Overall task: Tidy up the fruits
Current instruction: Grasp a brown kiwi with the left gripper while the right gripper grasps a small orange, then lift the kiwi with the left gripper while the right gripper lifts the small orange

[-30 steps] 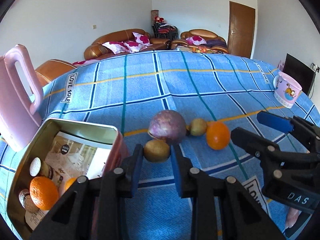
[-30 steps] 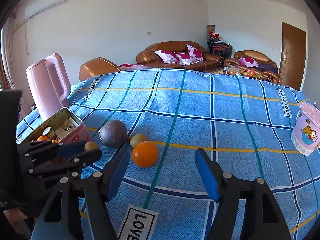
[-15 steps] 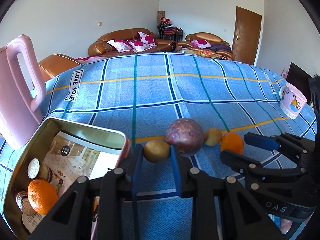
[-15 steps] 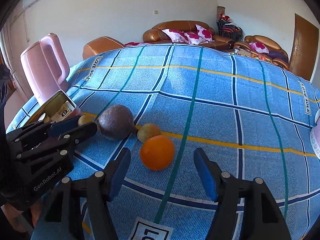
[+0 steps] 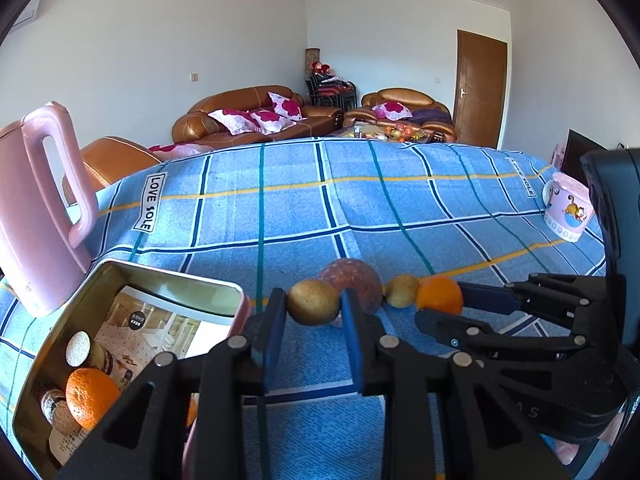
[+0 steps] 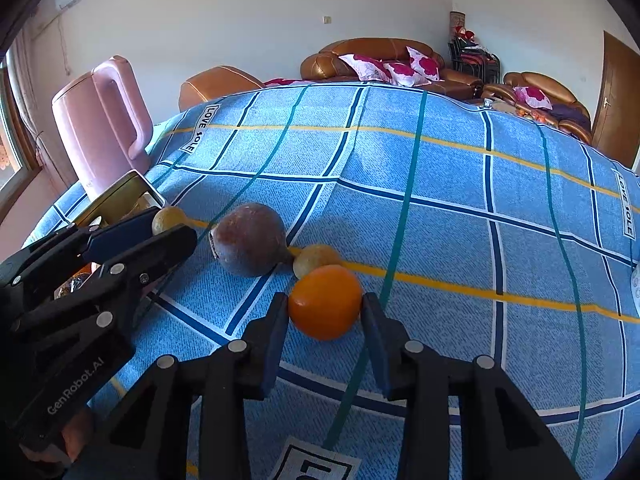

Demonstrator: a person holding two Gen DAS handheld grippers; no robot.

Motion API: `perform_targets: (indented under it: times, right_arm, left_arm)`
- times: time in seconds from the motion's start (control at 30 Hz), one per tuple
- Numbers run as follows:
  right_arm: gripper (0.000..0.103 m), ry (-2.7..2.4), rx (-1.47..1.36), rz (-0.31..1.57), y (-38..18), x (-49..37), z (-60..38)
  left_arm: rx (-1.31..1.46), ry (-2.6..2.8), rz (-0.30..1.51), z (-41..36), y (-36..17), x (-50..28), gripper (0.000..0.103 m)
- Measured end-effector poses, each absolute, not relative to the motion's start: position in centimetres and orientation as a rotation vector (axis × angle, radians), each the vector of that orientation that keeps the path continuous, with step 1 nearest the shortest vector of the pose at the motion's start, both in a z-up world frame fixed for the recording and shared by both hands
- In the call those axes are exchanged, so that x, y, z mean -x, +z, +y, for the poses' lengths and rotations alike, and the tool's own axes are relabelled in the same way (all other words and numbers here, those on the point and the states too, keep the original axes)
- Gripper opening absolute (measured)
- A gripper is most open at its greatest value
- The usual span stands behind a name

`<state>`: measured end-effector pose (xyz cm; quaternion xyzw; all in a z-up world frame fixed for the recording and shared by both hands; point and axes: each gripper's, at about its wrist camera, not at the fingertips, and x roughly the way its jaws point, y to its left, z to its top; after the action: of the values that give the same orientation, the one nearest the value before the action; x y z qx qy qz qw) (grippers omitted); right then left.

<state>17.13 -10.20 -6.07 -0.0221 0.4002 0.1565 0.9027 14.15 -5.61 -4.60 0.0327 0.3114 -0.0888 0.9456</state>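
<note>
Now | left hand-held gripper (image 5: 313, 312) clamps yellow fruit (image 5: 313, 301) | right hand-held gripper (image 6: 325, 312) closing around orange (image 6: 325, 301)

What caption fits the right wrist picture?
Right tool closing around an orange on the blue checked cloth, beside a small yellow-brown fruit.

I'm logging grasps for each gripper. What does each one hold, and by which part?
Left gripper: small yellow-brown fruit, pinched at its sides. Right gripper: jaws closing around the orange, at its sides.

Both tools black plastic, silver screws along the arms. Left gripper (image 5: 314, 330): blue pads, "GenRobot.AI" lettering. Right gripper (image 6: 325, 330): blue pads.
</note>
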Motion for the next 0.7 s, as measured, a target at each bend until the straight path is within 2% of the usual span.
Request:
perform_targets:
  times: [0.7]
  right_arm:
    - [0.039, 0.348, 0.062, 0.662, -4.0, -14.8, -10.0]
  left_arm:
    - [-0.056, -0.181, 0.601, -5.5, -4.3, -13.6, 0.03]
